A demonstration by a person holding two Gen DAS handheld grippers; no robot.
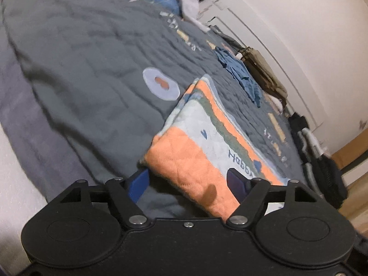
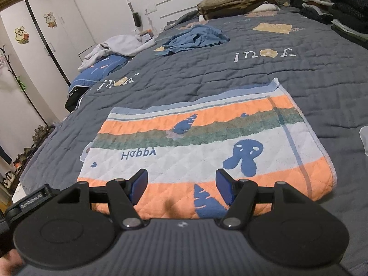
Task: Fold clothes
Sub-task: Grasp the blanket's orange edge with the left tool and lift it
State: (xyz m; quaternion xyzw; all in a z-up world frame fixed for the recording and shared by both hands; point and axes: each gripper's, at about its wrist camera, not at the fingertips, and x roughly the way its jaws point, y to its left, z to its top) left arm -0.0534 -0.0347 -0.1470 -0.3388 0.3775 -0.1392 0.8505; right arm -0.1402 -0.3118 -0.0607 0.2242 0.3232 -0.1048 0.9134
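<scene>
Folded cloth: a quilted striped cloth (image 2: 207, 142) in orange, white, green and pale blue, printed with the word "Happy", a blue rabbit and blue carrots; it lies flat and folded on the near part of the bed.
Long axis: in the right wrist view it runs left to right across the picture, stripes along that axis; the print reads upside down from the camera, with the pale blue edge on the far side.
Left wrist view: the same cloth (image 1: 207, 151) sits at a slant, one orange corner nearest the camera.
Left gripper (image 1: 189, 184): jaws spread wide, one either side of the cloth's near corner, not closed on it.
Right gripper (image 2: 181, 188): jaws spread wide above the near orange edge, gripping nothing.
Surface: a grey quilted bedspread (image 2: 195, 76) with cream patches and white lettering.
Other clothes: a crumpled blue garment (image 2: 195, 38) far centre; a white garment (image 2: 117, 46) far left on a blue pillow (image 2: 101, 71); folded dark stacks (image 2: 340, 7) far right; olive folded items (image 2: 234, 4) at the far edge.
Room: white wardrobe doors (image 2: 46, 34) with cartoon mouse stickers at left; pale wall behind the bed.
</scene>
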